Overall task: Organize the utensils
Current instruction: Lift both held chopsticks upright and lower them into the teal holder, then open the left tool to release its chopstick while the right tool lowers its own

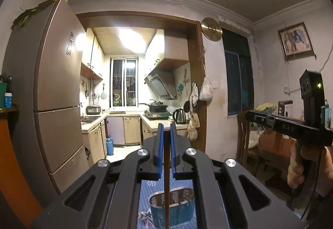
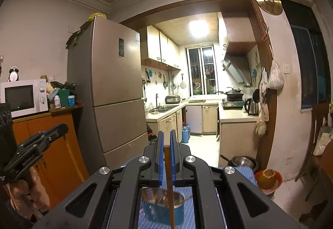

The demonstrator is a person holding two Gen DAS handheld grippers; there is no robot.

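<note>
Between your left fingers you are gripping a thin dark chopstick, the blue pads nearly closed with only the stick's width between them; it is running straight down from the pads toward the perforated metal utensil holder standing just below on the blue striped cloth of the counter. Your right fingers are pinching a lighter, yellowish chopstick in the same way, its blunt top end showing between the pads and its shaft hanging down over the holder; whether either lower tip is already inside the rim is hidden by the gripper bodies. Both grippers are pointing level toward the kitchen doorway, well above the counter, with each showing at the edge of the other's view. The task looks partway along, with both sticks poised above the container. The risk is in the release: each stick is being pinched near its top, so it could swing like a pendulum, and if you are letting go while a tip is hanging outside the rim, it may strike the edge and skip onto the cloth or the floor. The holder looks light and could tip if a stick is pushed sideways against its wall. Beyond your right fingers, a bowl is sitting near the counter's edge.
</note>
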